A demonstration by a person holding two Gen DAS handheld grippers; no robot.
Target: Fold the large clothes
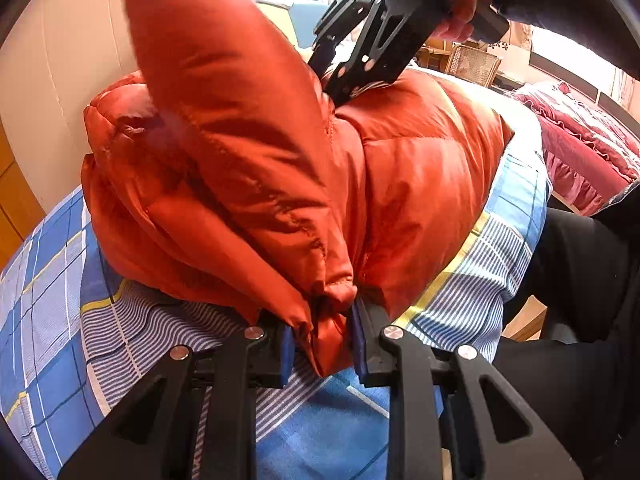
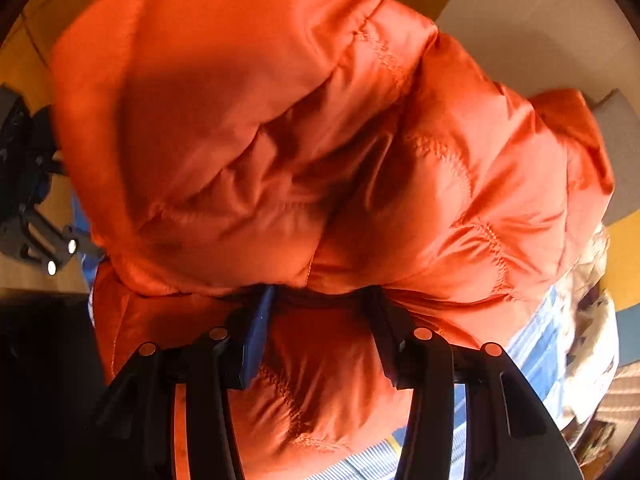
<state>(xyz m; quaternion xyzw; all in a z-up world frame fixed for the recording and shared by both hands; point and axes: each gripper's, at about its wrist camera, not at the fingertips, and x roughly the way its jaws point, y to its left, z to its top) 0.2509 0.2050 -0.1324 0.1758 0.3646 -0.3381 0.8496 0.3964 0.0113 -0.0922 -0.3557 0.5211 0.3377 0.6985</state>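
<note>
An orange puffer jacket (image 1: 420, 152) lies bunched on a bed with a blue checked sheet (image 1: 52, 320). My left gripper (image 1: 322, 340) is shut on a gathered edge of the jacket at the near side, and a flap of it stands up above the fingers. My right gripper (image 1: 336, 92) comes down from the upper right onto the far side of the jacket; its tips are hidden in the fabric there. In the right wrist view the right gripper (image 2: 320, 320) is clamped on a thick fold of the jacket (image 2: 280, 140), which fills the view.
A red quilt (image 1: 580, 148) lies at the far right. A cream wall (image 1: 60, 60) and wooden cabinet (image 1: 12, 200) stand to the left. A person's dark-clothed legs (image 1: 580, 300) are beside the bed at right. A wicker chair (image 1: 472, 60) stands beyond.
</note>
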